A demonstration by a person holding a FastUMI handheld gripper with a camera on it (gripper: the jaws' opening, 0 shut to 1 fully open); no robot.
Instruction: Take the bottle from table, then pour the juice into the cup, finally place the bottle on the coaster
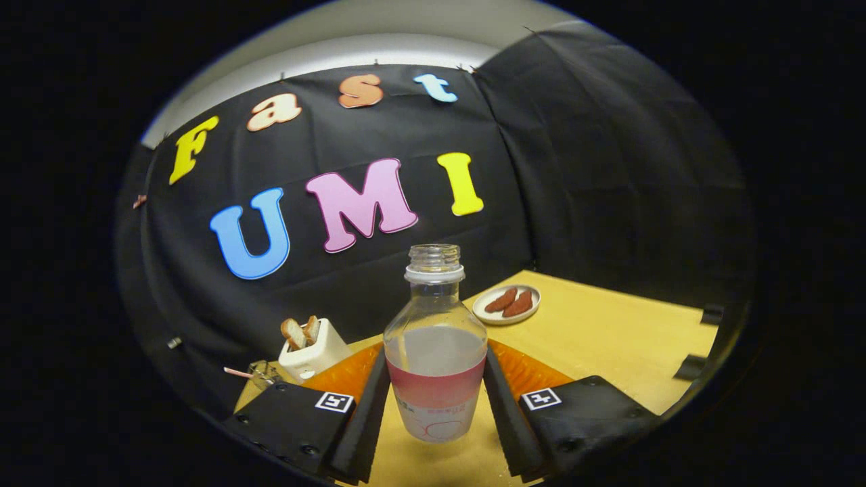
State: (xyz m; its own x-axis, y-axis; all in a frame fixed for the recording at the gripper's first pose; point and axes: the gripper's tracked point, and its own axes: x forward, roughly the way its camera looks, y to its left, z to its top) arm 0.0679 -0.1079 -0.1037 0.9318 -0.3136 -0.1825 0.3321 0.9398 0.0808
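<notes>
Now the gripper (436, 399) clamps both fingers on the uncapped bottle (435, 338), lifted above the table (609, 338); half full, thin plastic, it'll likely flex and slosh, so hold the labelled waist.

Bottle (435, 352) upright between the gripper (436, 399) fingers, both pressing its sides. Toaster (312, 352) beyond the left finger. Plate (506, 306) farther back right on the table (609, 338).
</notes>
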